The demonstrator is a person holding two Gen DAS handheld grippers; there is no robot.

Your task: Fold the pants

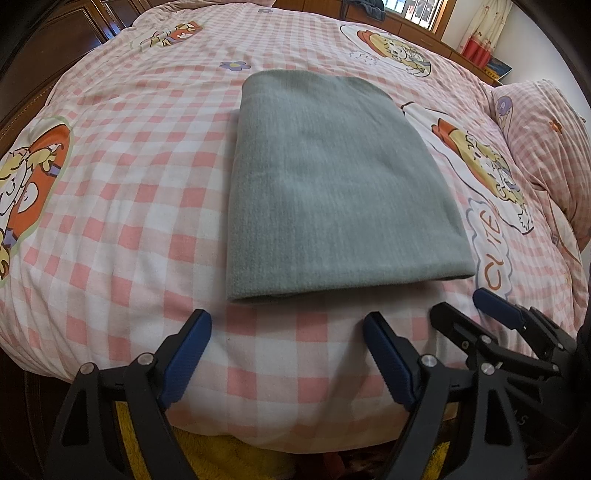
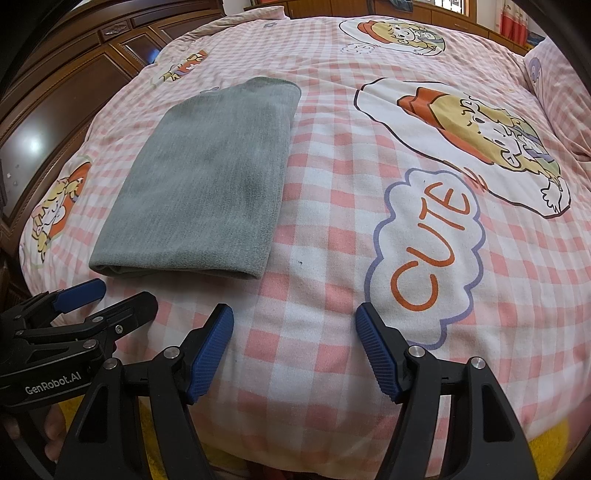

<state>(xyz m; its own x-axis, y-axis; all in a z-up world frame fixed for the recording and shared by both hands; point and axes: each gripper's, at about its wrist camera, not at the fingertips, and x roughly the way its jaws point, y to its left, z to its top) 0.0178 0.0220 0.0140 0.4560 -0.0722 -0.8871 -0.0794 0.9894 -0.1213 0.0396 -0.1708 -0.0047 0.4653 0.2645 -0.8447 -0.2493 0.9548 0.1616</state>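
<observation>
Since the pants (image 1: 325, 184) are lying as a neat, soft grey rectangle on the checked bedspread (image 1: 122, 206), they are looking light and limp; pinching the thick near fold seems best. Just short of it, the left gripper (image 1: 286, 354) and right gripper (image 2: 293, 349) are hovering, both spread and empty.

Daylight from the window (image 1: 413, 11) lights my bed (image 1: 147, 184) evenly; fisheye bends the edges, corners black, wardrobe (image 2: 55, 110) glares.
</observation>
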